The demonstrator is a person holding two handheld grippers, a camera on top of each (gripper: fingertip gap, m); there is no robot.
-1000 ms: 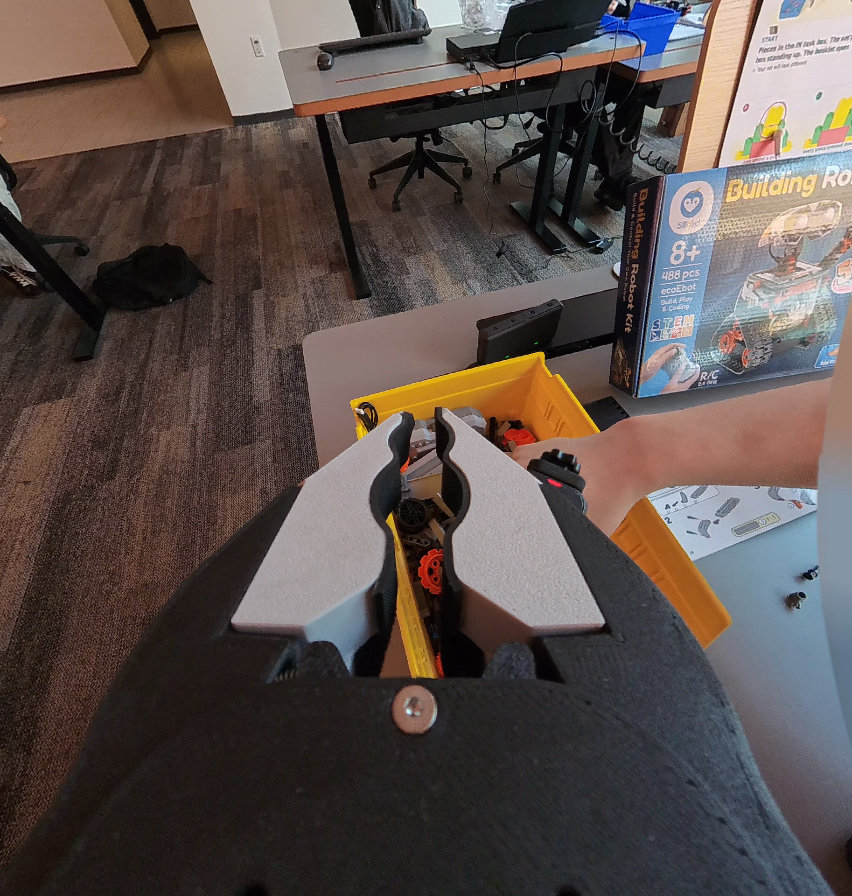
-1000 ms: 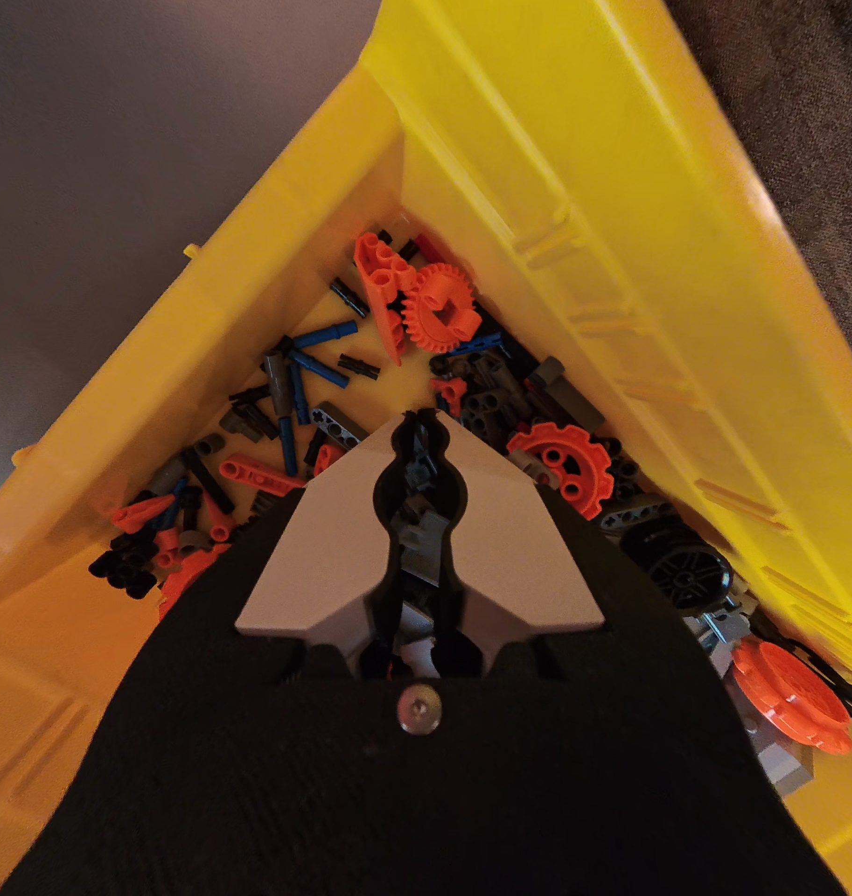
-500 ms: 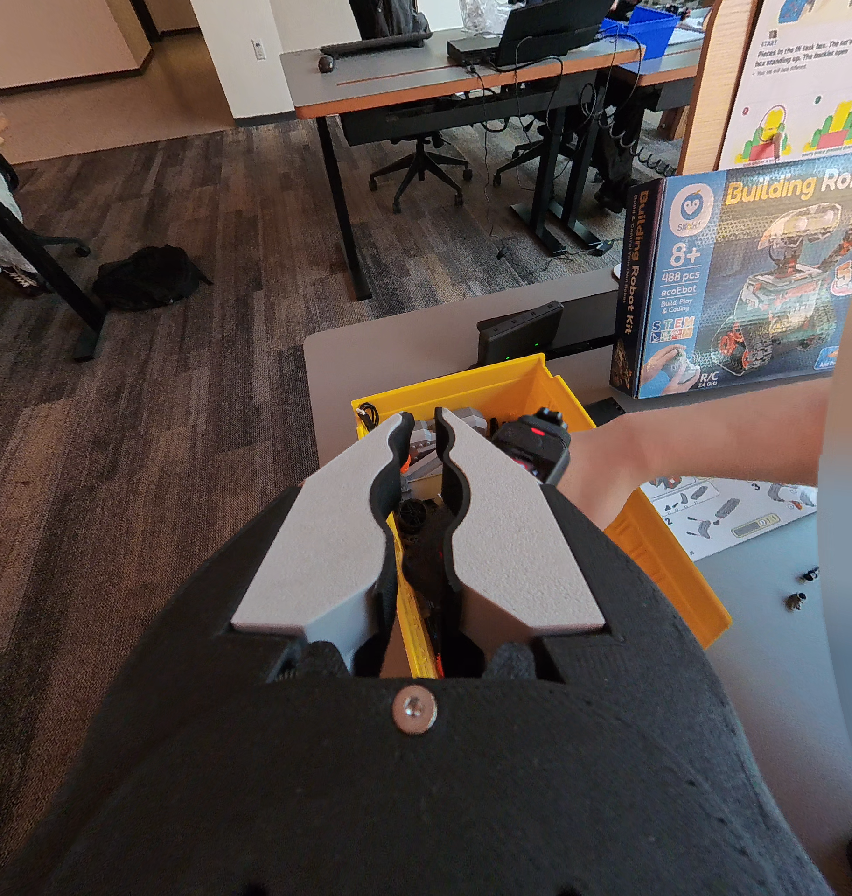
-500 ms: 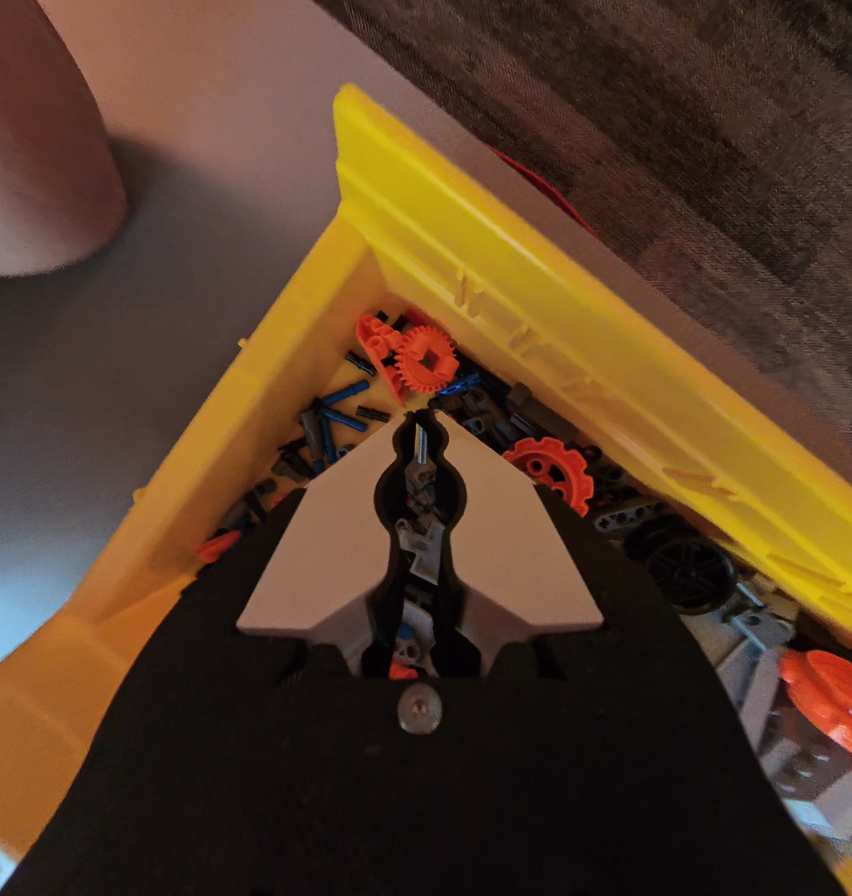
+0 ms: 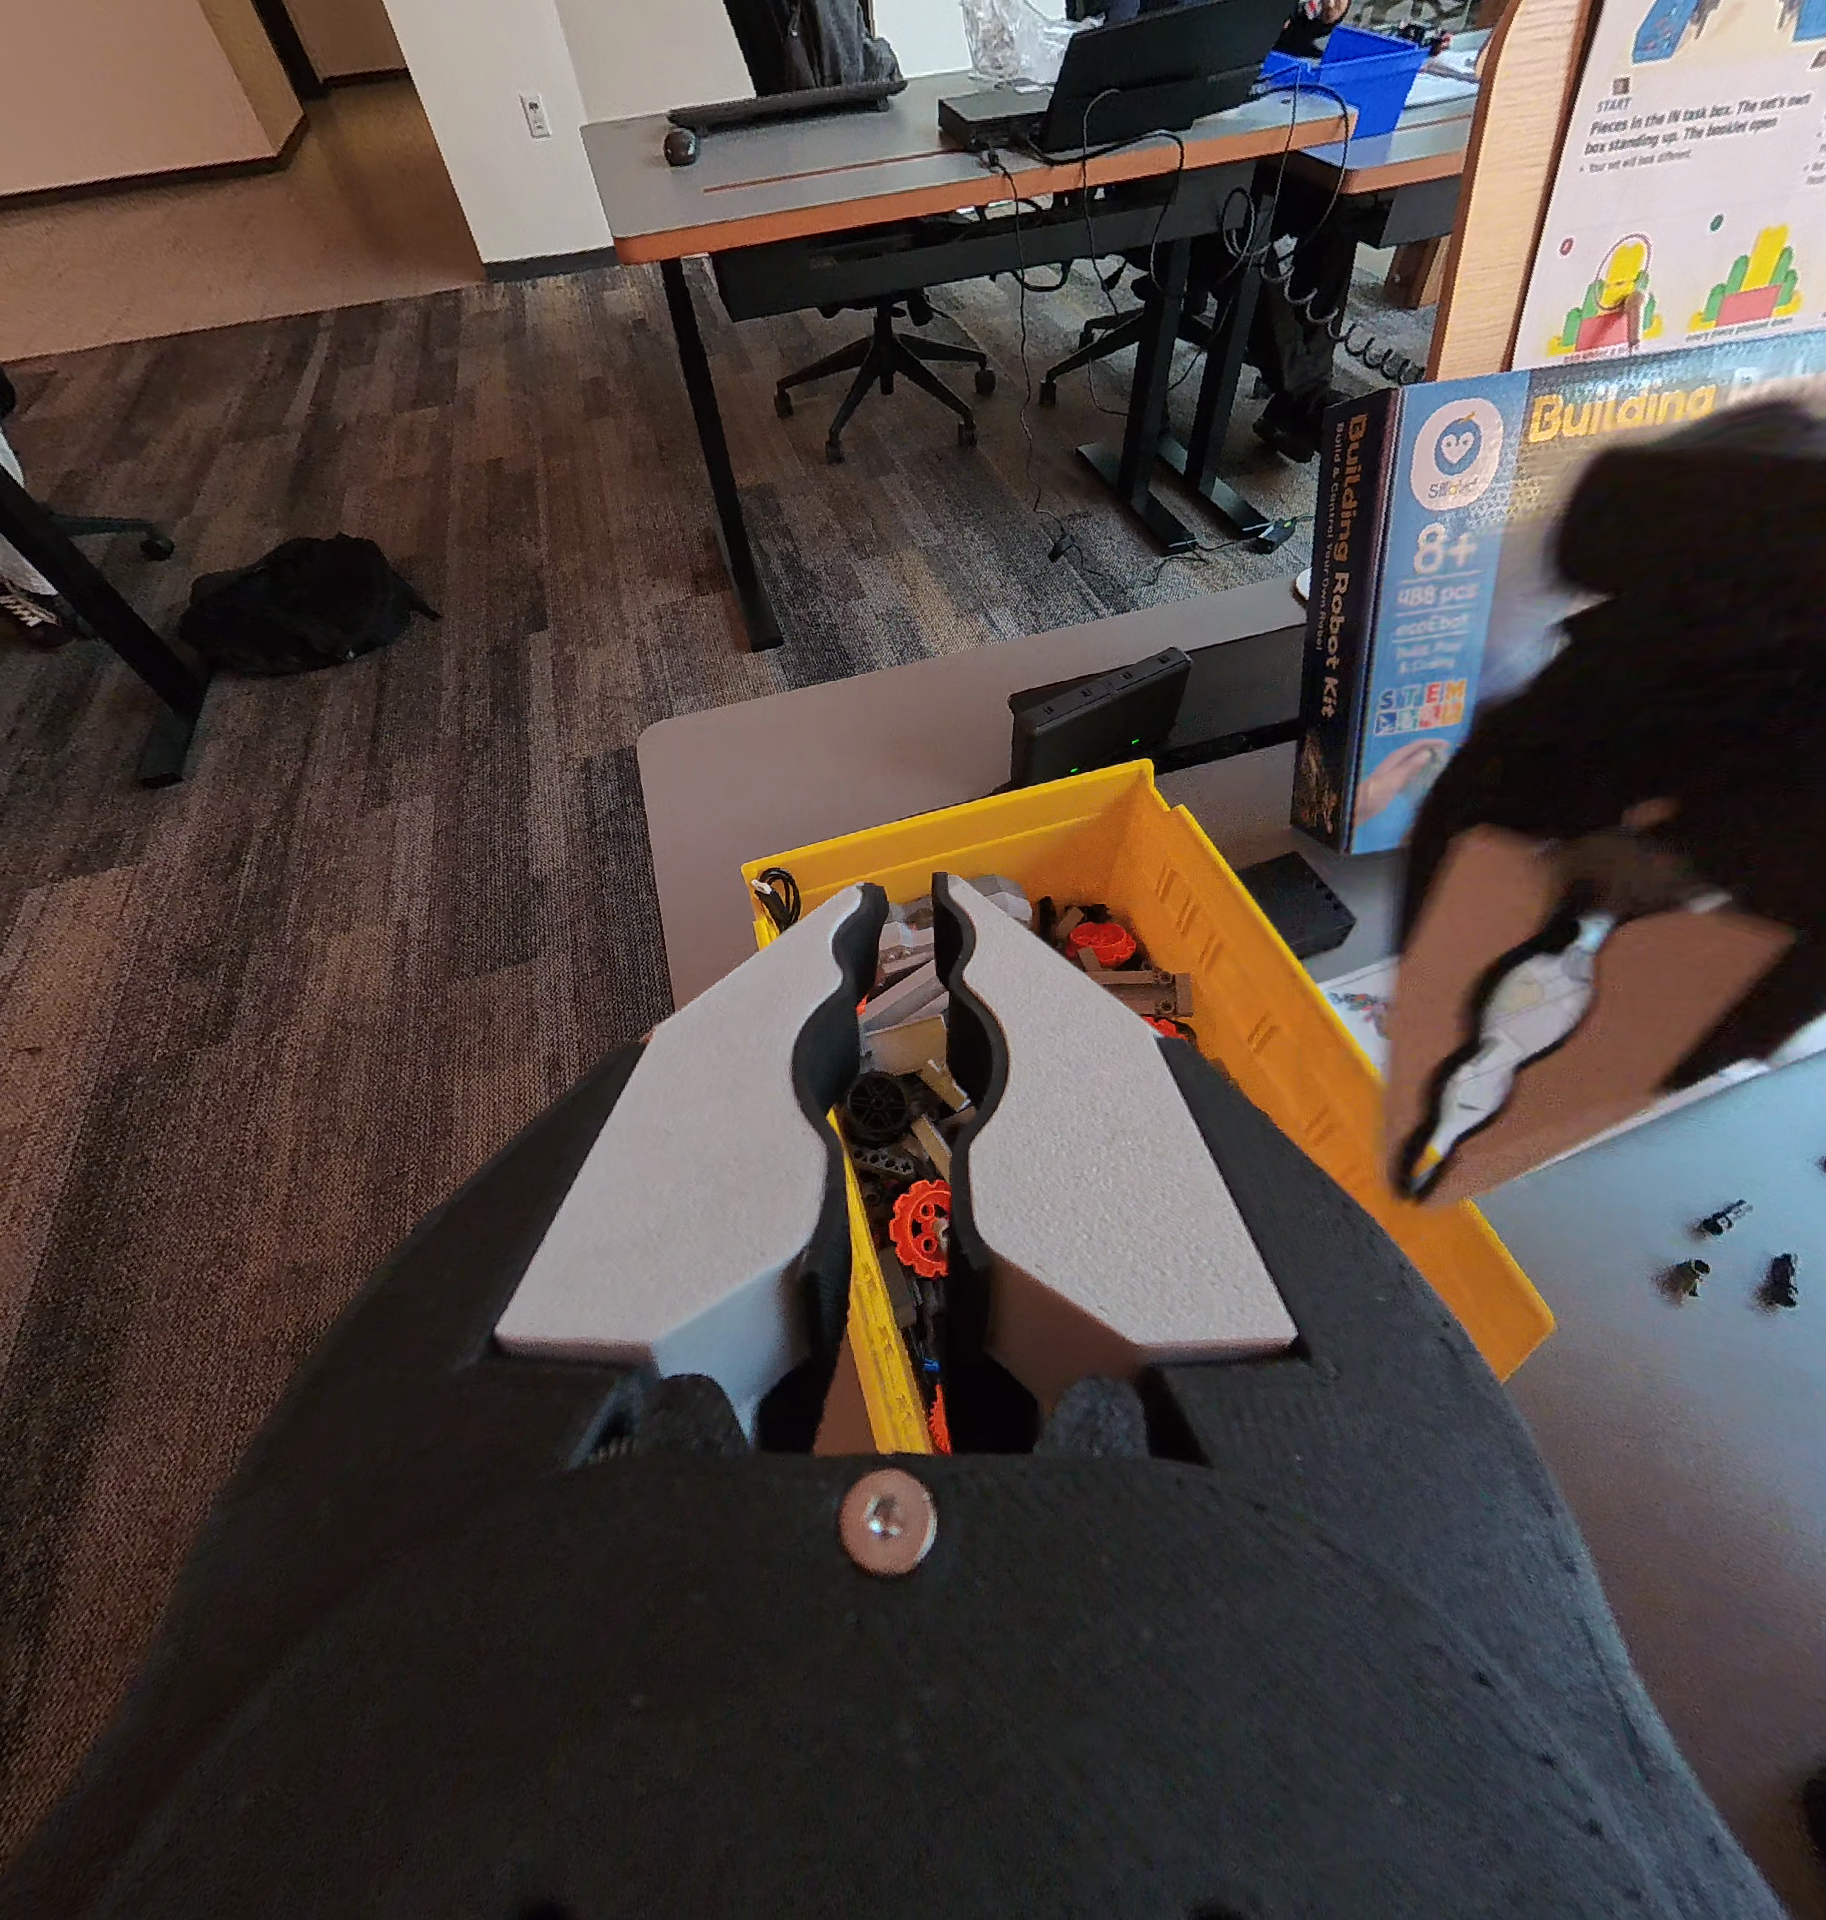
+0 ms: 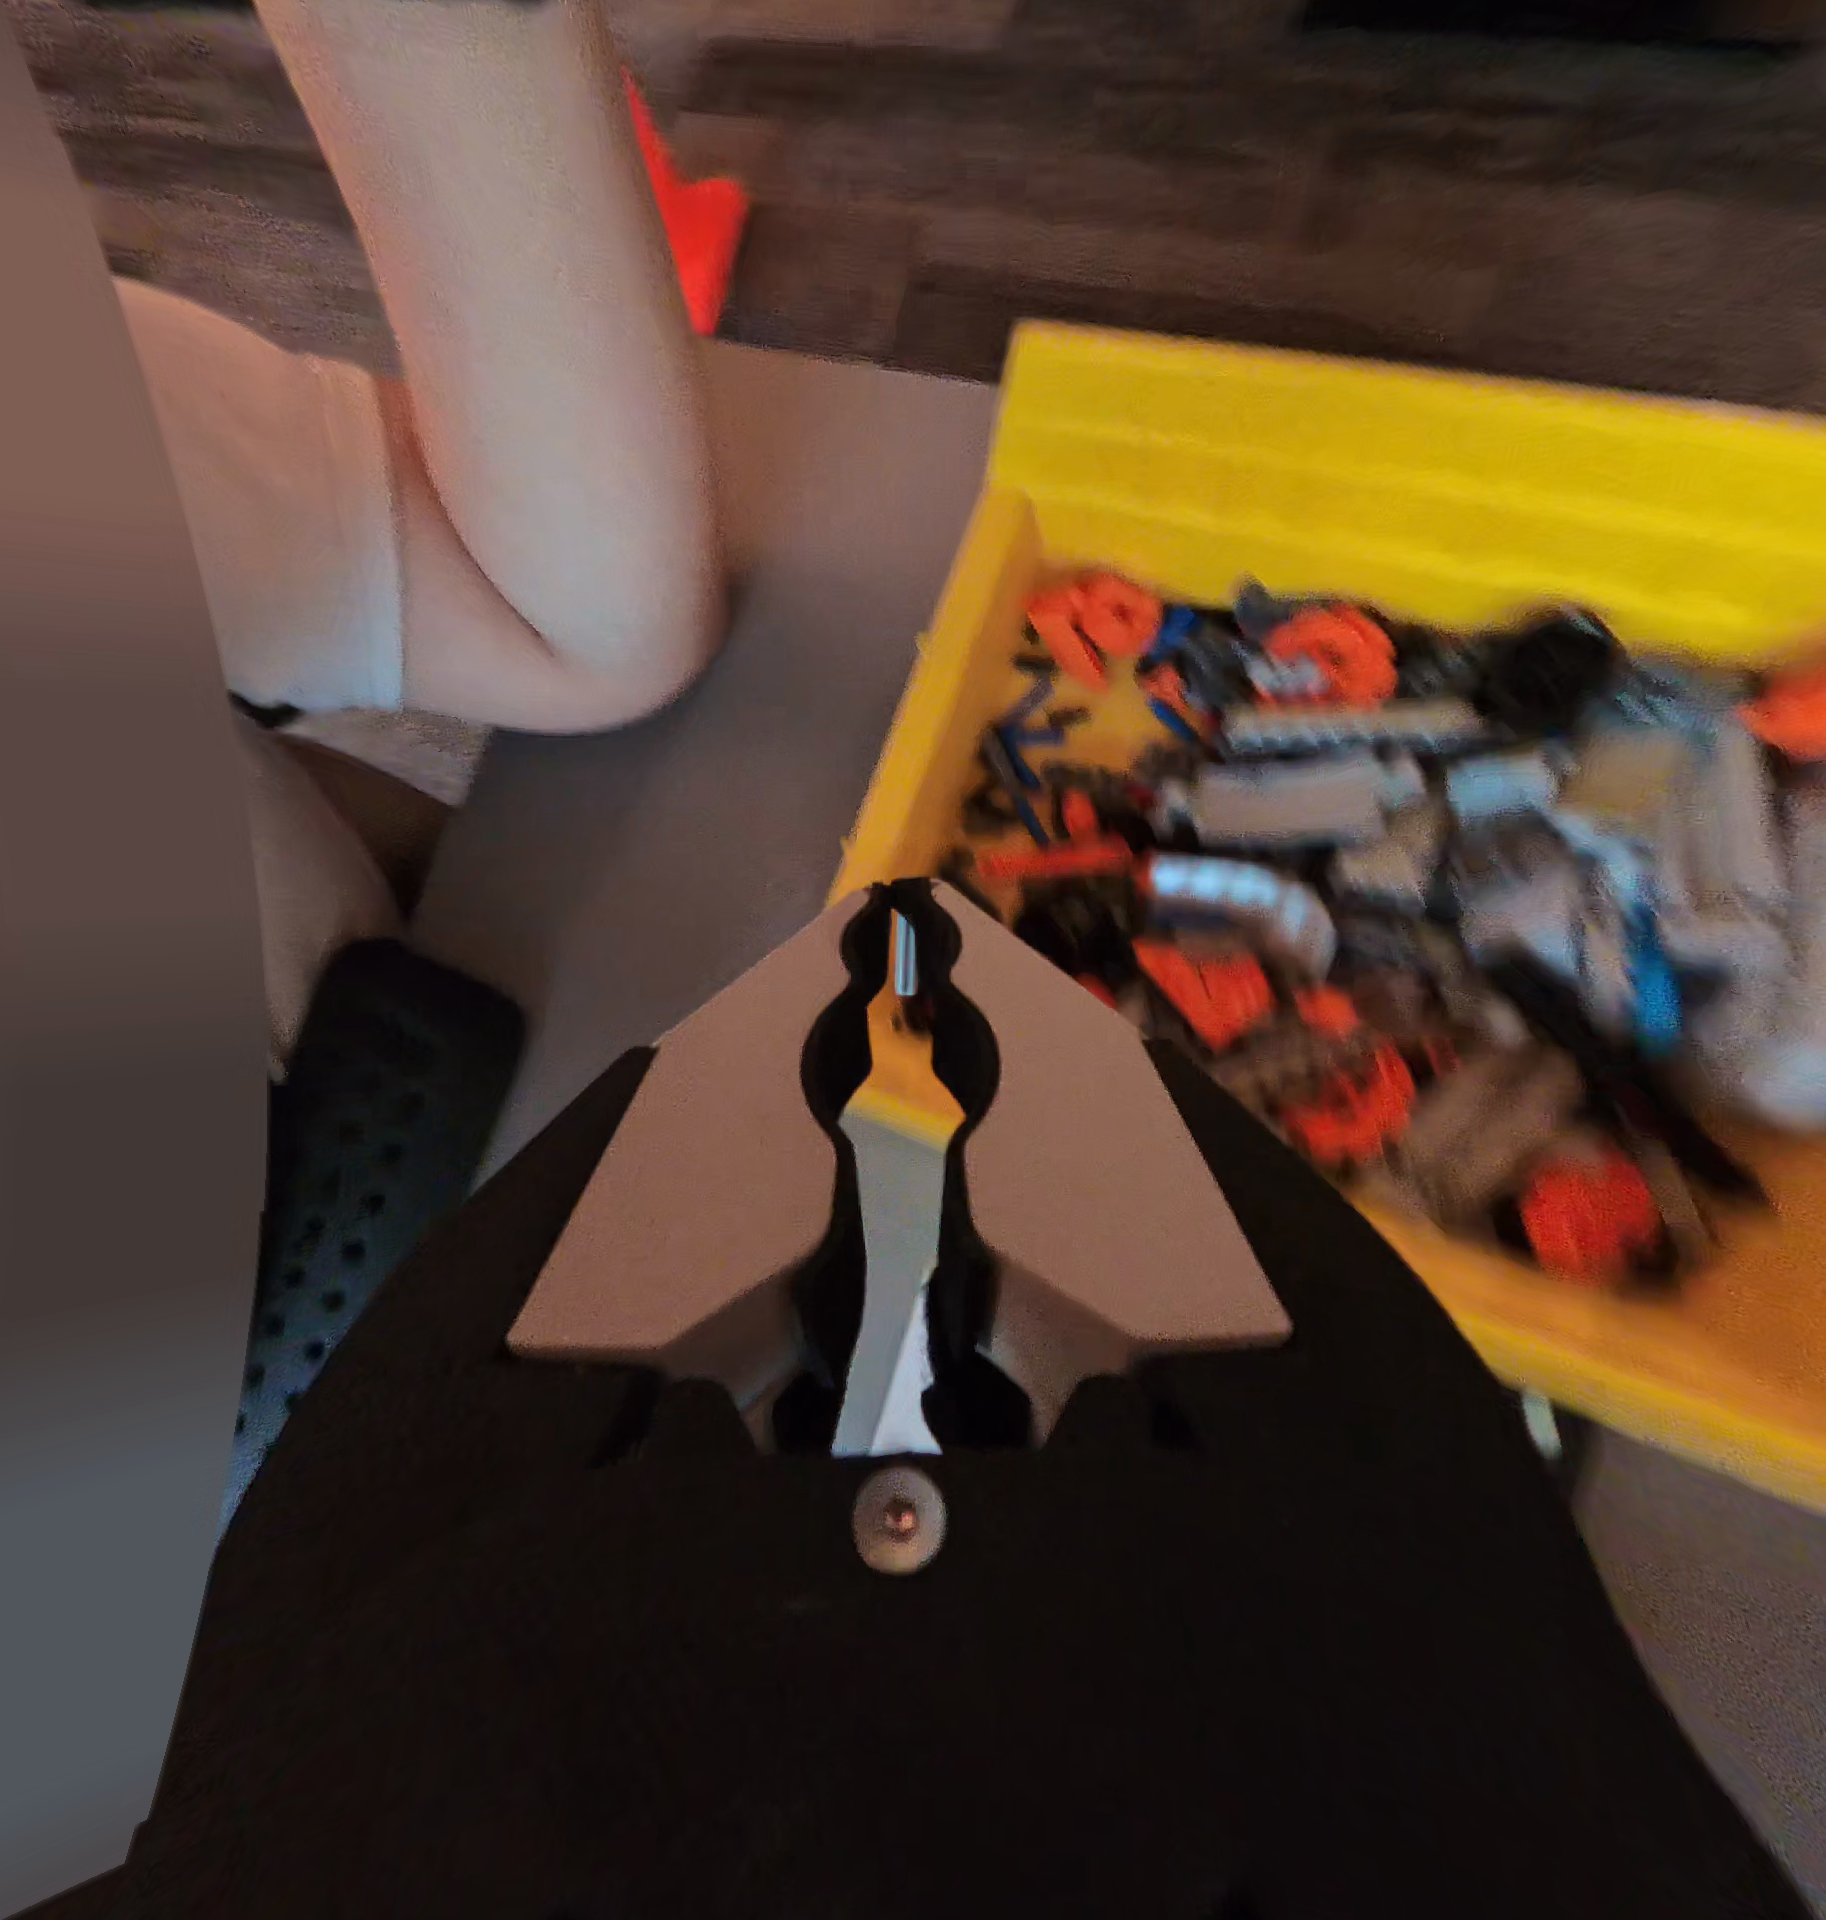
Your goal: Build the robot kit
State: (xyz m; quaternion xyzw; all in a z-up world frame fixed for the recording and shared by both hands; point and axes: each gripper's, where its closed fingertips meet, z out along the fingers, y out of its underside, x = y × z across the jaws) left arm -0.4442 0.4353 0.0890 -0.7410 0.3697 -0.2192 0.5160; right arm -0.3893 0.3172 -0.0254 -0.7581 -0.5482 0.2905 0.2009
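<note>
A yellow bin (image 5: 1241, 935) full of small building pieces stands on the grey desk (image 5: 847, 748). The left gripper (image 5: 904, 904) hangs over the bin's near-left wall, its fingers spread a little and holding nothing. The right gripper (image 6: 904, 894) is in the air beside the bin's corner; its fingers are pressed together at the tips and pinch a small grey pin (image 6: 901, 961). In the left wrist view this gripper (image 5: 1408, 1184) appears blurred at 3 o'clock. A blue kit box (image 5: 1408, 623) stands at 1 o'clock behind the bin, and small dark pieces (image 5: 1719, 1247) lie on the desk at 4 o'clock.
</note>
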